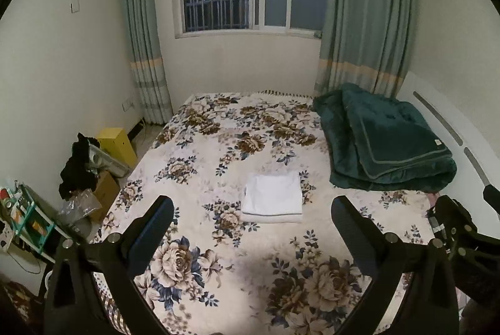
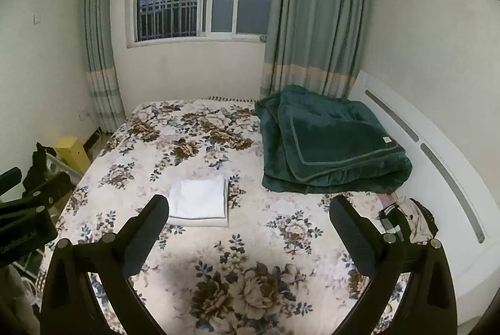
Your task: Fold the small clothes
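Observation:
A white folded garment (image 1: pixel 272 198) lies flat as a neat rectangle in the middle of the floral bedspread (image 1: pixel 218 153); the right wrist view shows the same white folded garment (image 2: pixel 200 199) left of centre. My left gripper (image 1: pixel 252 211) hovers above the bed, open, with nothing between its fingers, just short of the garment. My right gripper (image 2: pixel 249 210) is also open and empty, to the right of the garment. A small pile of mixed clothes (image 2: pixel 409 220) sits at the bed's right edge by the headboard.
A folded dark green quilt (image 2: pixel 331 147) takes the far right of the bed. A white headboard (image 2: pixel 437 166) runs along the right. On the floor to the left are a yellow box (image 1: pixel 117 144), cardboard boxes and a dark cloth (image 1: pixel 78 166). Window and curtains are behind.

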A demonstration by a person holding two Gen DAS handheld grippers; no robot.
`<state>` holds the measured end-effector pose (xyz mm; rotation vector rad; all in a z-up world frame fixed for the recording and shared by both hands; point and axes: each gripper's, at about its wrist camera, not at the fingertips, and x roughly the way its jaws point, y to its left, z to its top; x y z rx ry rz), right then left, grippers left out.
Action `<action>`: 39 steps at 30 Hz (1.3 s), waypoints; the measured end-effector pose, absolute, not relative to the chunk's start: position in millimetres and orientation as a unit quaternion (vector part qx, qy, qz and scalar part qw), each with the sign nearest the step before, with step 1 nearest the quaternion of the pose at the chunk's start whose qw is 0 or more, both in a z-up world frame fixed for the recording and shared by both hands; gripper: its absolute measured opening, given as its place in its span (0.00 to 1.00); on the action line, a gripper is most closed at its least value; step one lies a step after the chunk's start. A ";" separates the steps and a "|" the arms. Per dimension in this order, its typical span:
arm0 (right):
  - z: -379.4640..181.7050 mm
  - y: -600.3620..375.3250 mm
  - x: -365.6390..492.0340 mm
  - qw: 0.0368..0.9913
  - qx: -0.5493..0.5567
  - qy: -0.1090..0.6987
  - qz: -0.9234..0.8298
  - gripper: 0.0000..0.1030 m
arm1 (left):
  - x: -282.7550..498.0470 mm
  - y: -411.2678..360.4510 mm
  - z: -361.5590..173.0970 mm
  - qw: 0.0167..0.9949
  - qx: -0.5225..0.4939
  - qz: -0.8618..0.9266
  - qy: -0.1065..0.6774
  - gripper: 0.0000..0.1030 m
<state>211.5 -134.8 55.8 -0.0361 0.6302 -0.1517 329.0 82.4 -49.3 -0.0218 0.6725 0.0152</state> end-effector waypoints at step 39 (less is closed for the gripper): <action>67.3 -133.7 219.9 0.950 -0.018 0.310 -0.035 1.00 | 305.6 94.1 -29.2 0.947 -0.011 0.017 0.319 1.00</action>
